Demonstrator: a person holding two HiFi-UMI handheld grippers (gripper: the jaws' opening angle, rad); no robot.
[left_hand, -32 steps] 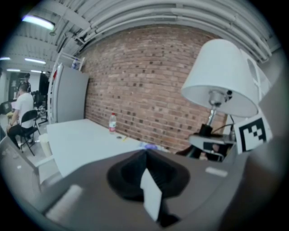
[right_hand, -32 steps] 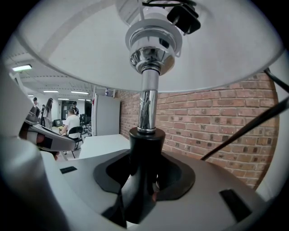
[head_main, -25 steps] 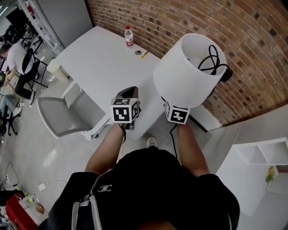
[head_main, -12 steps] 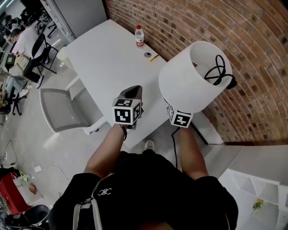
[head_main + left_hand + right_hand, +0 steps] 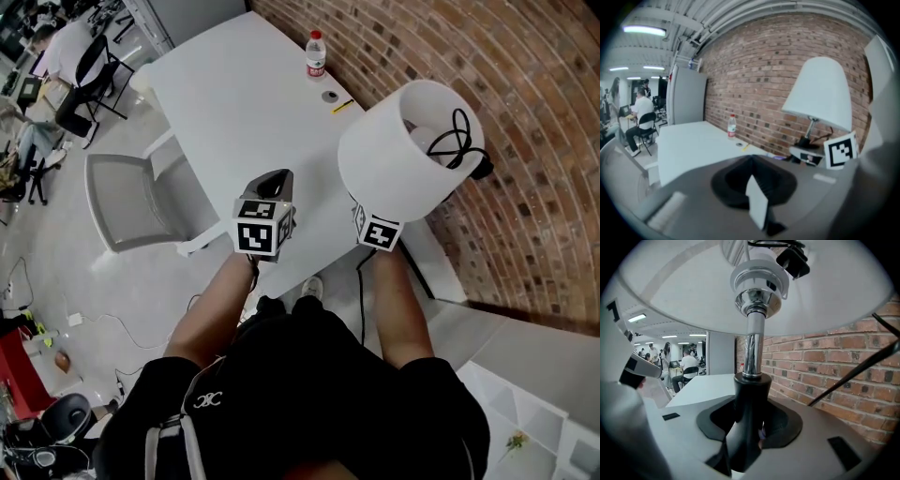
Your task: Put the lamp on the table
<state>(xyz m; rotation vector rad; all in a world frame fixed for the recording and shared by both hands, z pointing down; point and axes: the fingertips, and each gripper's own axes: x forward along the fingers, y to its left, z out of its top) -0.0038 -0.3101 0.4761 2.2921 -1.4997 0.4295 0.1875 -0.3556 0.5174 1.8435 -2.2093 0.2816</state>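
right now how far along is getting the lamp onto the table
Done: the right gripper is shut on the black stem of the white-shaded lamp. In hand: it hangs at a corner of the white table. Left: setting it down and letting go. The left gripper is empty.

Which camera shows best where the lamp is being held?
The right gripper view: the right gripper is clamped on the lamp at its black neck, below the chrome stem. The head view shows mostly the shade from above, which hides the grip. The left gripper view shows the lamp sideways, with the grip small.
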